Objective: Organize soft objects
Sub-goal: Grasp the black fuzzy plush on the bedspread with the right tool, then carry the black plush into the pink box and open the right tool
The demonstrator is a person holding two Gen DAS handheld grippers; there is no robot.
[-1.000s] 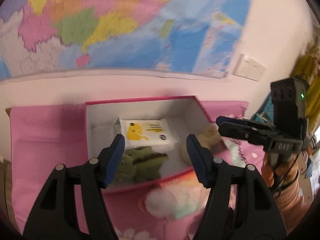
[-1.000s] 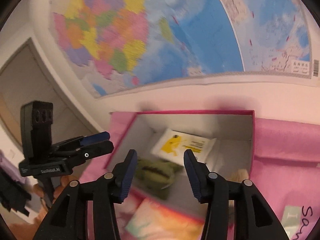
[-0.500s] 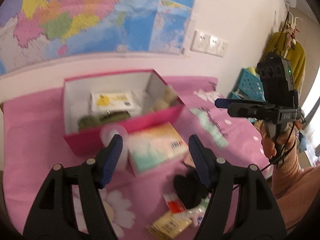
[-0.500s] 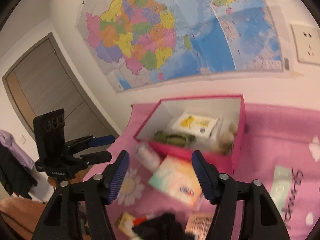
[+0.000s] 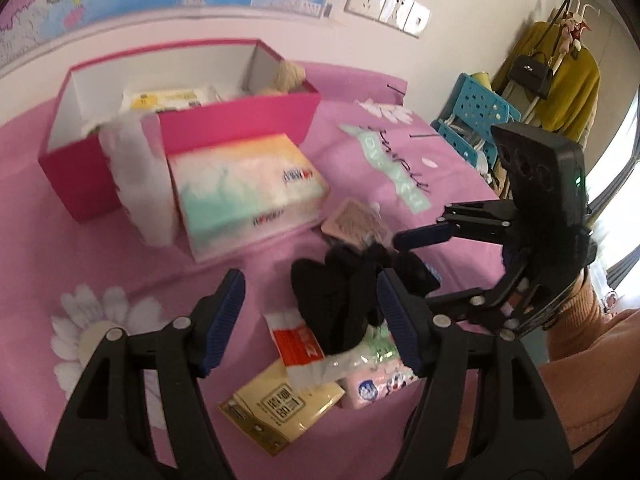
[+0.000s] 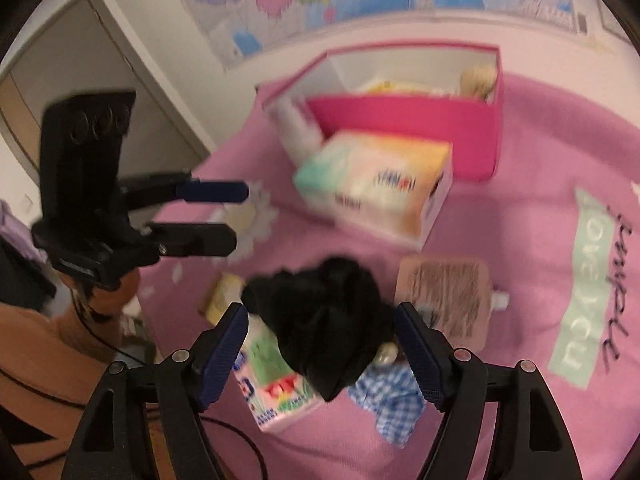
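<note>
Grippers swung off pink box (image 5: 240,128) toward loose pile. Right gripper (image 6: 320,354) jaws opening, black cloth (image 6: 320,320) between, ungripped. Left gripper (image 5: 310,320) apart, empty — cloth just ahead-right. Pickup pending.

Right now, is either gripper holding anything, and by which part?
Nothing held. The left gripper is open and empty. The right gripper is opening, with the black cloth bundle between its fingers, pads not pressing it.

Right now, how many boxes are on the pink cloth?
2: the pink box at the back and the tissue box just in front of it. Smaller packs lie nearer.
</note>
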